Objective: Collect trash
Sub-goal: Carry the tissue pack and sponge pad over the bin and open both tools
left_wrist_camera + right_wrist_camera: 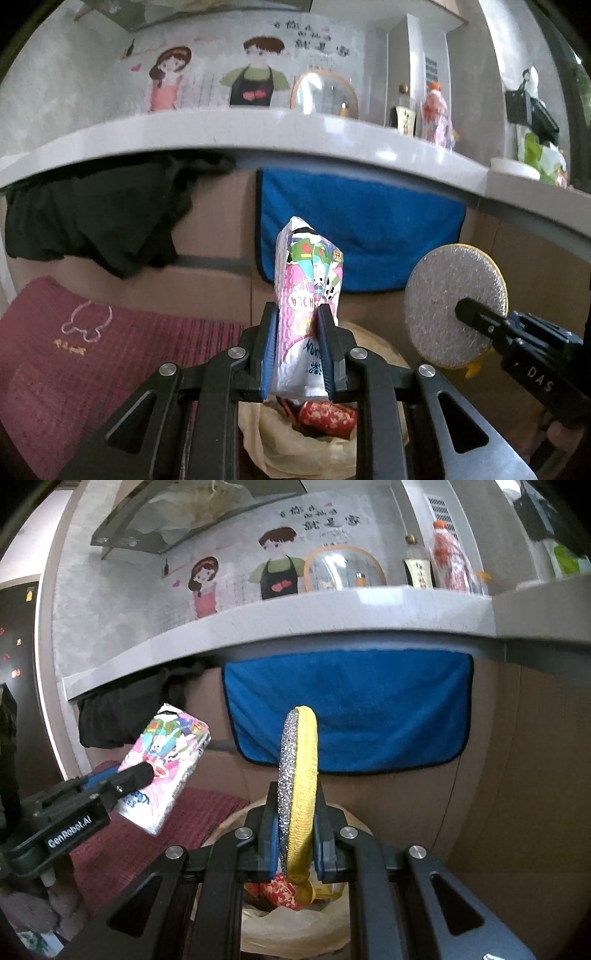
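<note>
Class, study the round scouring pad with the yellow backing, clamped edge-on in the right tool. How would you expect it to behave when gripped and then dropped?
The scouring pad stands upright above the right tool without drooping, so probably fairly stiff. Its sparkly mesh face looks rough, likely not slippery. It seems thin and fabric-backed, probably light; released over the lined bin, it may land flat rather than roll.

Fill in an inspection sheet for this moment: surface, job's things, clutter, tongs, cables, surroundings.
Surface: grey counter above; red mat on the floor.
Job's things: pink packet and round scrubber, both held above the bagged bin, which already holds red wrappers.
Clutter: bottles and a mirror on the counter.
Tongs: left tongs shut on the packet; right tongs shut on the scrubber.
Cables: nothing seen.
Surroundings: blue towel and black cloth hanging under the counter; cartoon wall sticker.
</note>
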